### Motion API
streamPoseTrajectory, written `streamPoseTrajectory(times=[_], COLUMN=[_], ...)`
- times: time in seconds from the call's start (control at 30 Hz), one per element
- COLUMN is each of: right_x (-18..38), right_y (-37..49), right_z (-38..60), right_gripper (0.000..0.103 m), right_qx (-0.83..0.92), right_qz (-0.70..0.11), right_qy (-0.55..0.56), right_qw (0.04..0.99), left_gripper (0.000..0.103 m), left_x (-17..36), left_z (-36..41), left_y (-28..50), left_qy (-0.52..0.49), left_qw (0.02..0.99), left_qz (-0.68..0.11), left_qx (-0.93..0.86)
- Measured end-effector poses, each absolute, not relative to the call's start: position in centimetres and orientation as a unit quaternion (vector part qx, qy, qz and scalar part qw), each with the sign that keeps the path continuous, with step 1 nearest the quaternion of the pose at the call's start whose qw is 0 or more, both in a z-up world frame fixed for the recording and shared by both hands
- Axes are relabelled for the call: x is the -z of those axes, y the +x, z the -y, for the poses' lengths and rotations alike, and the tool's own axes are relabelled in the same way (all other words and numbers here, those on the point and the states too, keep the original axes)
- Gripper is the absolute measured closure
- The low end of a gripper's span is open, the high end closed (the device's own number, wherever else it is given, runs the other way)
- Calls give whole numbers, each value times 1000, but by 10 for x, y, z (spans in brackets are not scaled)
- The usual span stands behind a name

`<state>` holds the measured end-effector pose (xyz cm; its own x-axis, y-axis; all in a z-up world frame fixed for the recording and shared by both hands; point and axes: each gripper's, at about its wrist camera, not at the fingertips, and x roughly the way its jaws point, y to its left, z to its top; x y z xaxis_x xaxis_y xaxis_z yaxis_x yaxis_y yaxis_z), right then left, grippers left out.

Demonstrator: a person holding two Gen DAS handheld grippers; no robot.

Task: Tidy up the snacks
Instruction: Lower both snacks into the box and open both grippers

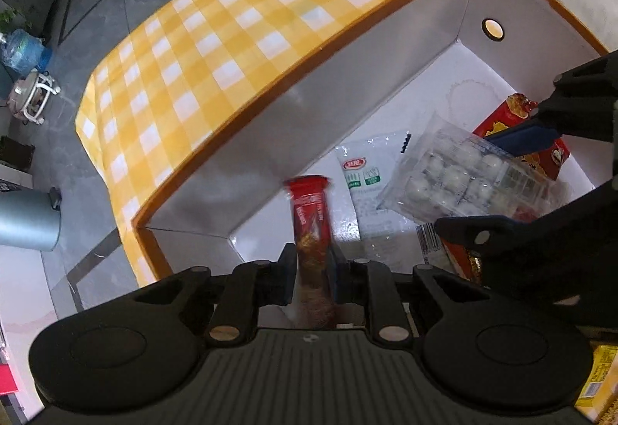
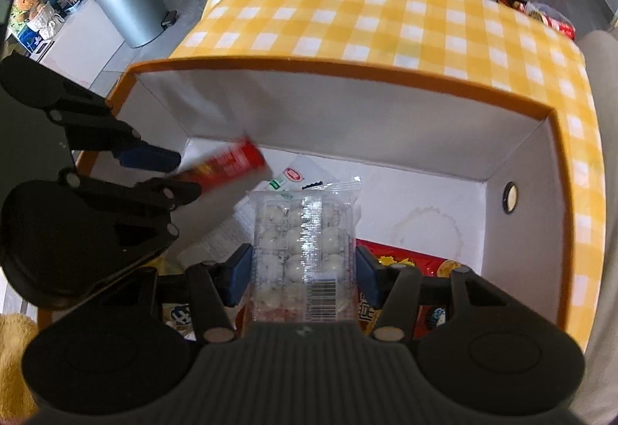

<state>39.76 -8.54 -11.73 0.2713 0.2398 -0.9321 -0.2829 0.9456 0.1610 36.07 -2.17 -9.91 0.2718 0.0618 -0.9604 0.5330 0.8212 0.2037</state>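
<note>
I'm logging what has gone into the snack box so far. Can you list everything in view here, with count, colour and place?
storage box: one, orange rim, white inside, on the checked cloth.
tablecloth: one, yellow and white check, under the box.
red snack stick: one, red wrapper, held over the box's left end.
clear tray of white balls: one, transparent pack, held over the box's middle.
white pouch: one, white with red and green print, on the box floor.
red packet: one, red and yellow, on the box floor to the right.
bin: one, grey metal, on the floor.
left gripper: black, blue pads, shut on the stick.
right gripper: black, blue pads, shut on the tray.
</note>
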Motion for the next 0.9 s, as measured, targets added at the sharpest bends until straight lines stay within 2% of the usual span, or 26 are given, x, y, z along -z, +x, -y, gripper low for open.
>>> streamPoseTrajectory(times=[0.27, 0.43, 0.53, 0.63, 0.77, 0.9], right_x=[130, 129, 124, 119, 110, 98], right_y=[404, 402, 400, 397, 391, 384], right_z=[87, 89, 90, 91, 93, 94], right_gripper=[45, 42, 35, 29, 23, 21], right_qx=[-158, -156, -154, -151, -145, -136], right_qz=[-597, -593, -588, -584, -575, -567], right_qy=[8, 13, 9, 4, 3, -1], right_qw=[787, 790, 794, 797, 805, 812], left_gripper=[78, 69, 60, 55, 55, 54], left_x=[99, 93, 89, 84, 75, 62], left_z=[20, 16, 14, 13, 14, 12], left_y=[360, 358, 357, 355, 347, 337], left_qy=[246, 243, 239, 243, 251, 246], left_qw=[758, 766, 771, 775, 781, 794], left_qz=[-585, -578, -574, -569, -557, -543], left_qx=[149, 141, 136, 131, 126, 120])
